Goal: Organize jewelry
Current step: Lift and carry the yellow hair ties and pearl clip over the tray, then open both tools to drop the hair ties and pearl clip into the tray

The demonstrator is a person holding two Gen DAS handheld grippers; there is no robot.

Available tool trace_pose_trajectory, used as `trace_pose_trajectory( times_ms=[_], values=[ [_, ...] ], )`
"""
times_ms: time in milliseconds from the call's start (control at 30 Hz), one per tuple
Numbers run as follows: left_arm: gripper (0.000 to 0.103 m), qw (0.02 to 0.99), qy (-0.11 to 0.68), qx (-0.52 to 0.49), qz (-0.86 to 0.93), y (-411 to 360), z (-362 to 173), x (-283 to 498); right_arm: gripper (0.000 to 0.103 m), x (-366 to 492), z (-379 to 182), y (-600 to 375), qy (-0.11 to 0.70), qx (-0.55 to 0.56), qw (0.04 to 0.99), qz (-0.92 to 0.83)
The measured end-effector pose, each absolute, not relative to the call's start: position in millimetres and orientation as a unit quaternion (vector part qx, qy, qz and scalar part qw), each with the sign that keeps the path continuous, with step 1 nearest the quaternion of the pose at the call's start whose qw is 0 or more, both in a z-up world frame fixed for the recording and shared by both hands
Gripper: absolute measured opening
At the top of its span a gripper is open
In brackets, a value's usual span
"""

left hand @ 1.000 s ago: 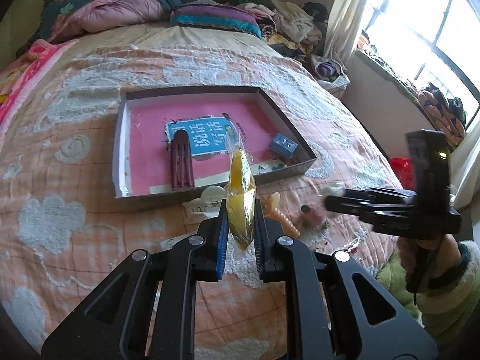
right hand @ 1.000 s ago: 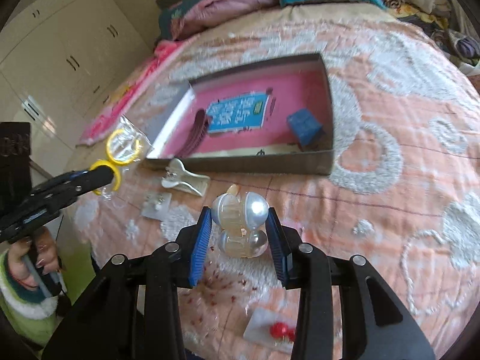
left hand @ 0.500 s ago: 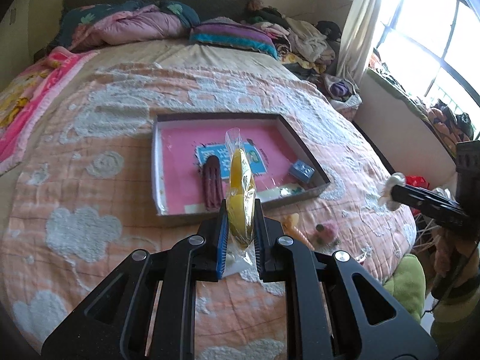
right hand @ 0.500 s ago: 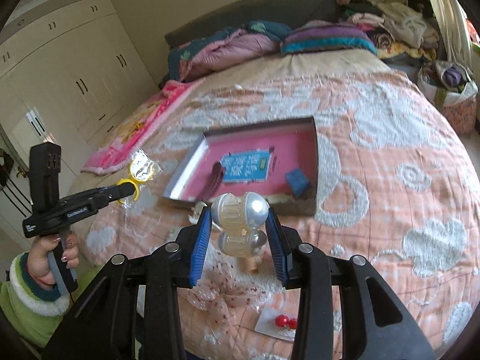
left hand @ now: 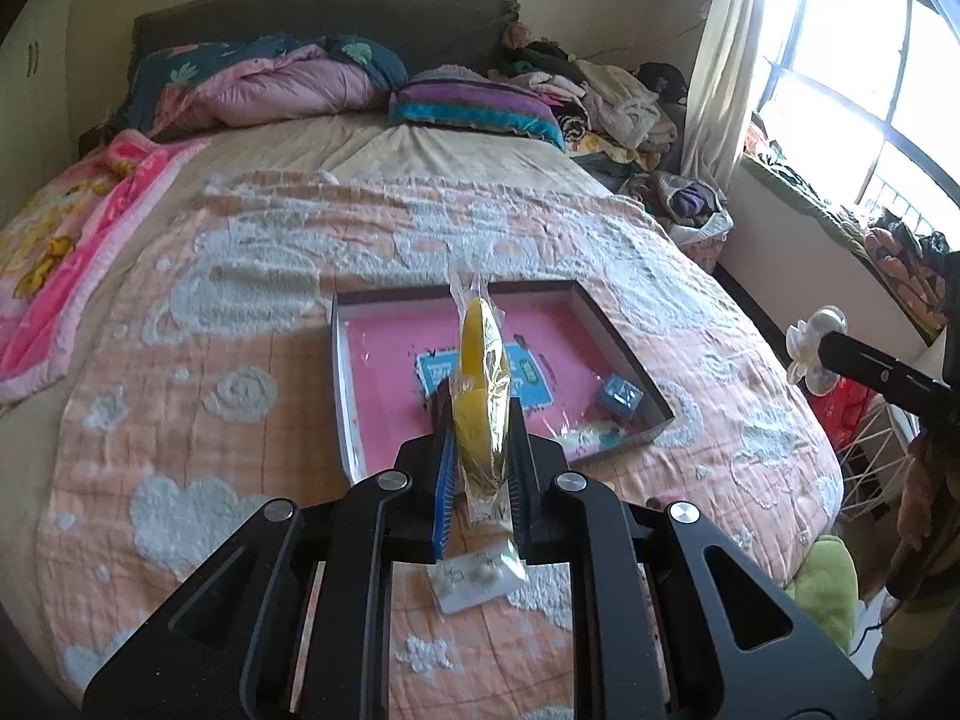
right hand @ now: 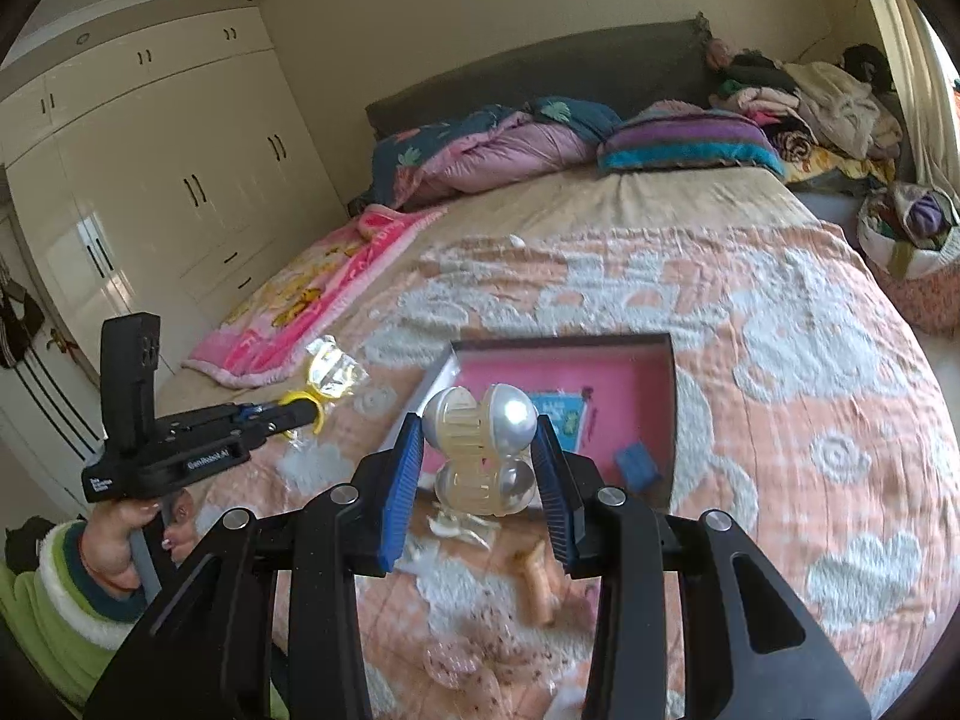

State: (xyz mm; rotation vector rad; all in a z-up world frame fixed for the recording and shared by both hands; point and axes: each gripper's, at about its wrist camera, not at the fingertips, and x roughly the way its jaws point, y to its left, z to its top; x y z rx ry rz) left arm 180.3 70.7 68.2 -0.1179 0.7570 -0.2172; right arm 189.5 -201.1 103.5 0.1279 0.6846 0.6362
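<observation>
Yellow bangles in a clear bag sat clamped in the left gripper above the pink-lined box — the right gripper pinched a pearl hair claw.

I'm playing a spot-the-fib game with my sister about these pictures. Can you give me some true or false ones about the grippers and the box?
1. The left gripper is shut on a yellow bangle in a clear bag. True.
2. The right gripper is empty. False: it is shut on a pearly hair claw.
3. The box on the bed has a pink bottom. True.
4. A small blue thing lies outside the box. False: it lies inside, near the right wall.
5. The box has its lid on. False: it is open on top.
</observation>
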Motion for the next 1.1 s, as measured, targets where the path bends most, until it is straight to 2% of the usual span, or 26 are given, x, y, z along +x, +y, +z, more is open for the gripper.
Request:
trace_pose_trajectory(
  times_ms=[433,1100],
  values=[
    [0.008,0.924,0.362,-0.061,-0.111,70.2,67.6,211.1,0.036,230.7,118.0,-181.6,0.319,0.066,0.897,0.297],
    [0.008,0.905,0.417,-0.062,-0.063,79.9,-6.5,272.5,0.036,313.6,41.3,-161.1,0.385,0.068,0.884,0.256]
  ],
)
